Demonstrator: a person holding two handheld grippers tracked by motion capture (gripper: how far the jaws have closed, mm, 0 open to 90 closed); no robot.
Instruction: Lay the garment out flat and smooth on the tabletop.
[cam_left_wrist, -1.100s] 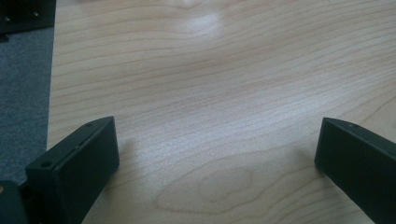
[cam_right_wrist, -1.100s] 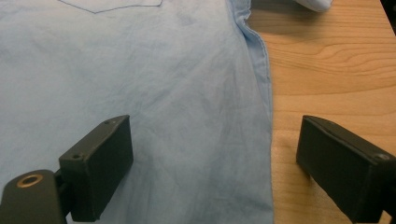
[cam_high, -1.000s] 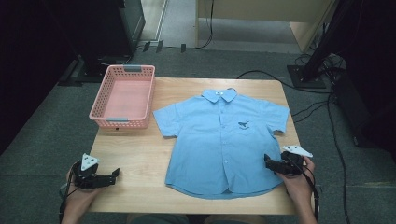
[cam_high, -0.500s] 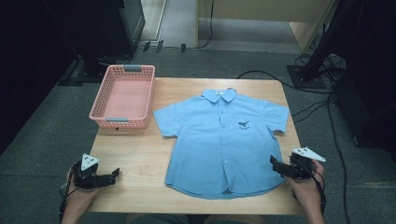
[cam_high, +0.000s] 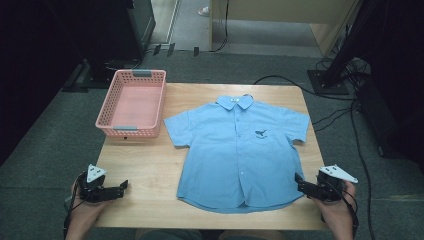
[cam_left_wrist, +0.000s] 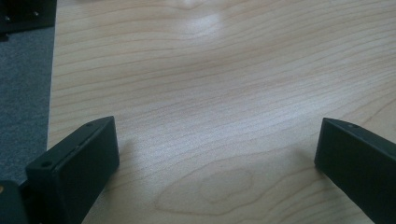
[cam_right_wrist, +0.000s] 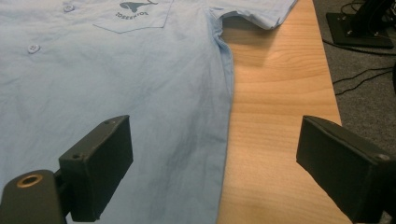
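A light blue short-sleeved shirt lies flat on the wooden table, front up and buttoned, collar at the far side, with a small whale emblem on its chest pocket. My left gripper rests at the table's near left corner, open over bare wood, well apart from the shirt. My right gripper sits at the near right, open beside the shirt's lower right hem. In the right gripper view its left jaw is over the shirt and its right jaw over the table; the gripper holds nothing.
A pink plastic basket stands empty at the table's far left, touching the shirt's sleeve side. Grey carpet surrounds the table. Black cables and a stand base lie on the floor at the right.
My right gripper has drawn back to the right and toward the near edge, off the shirt's hem. The left gripper and the shirt have stayed still.
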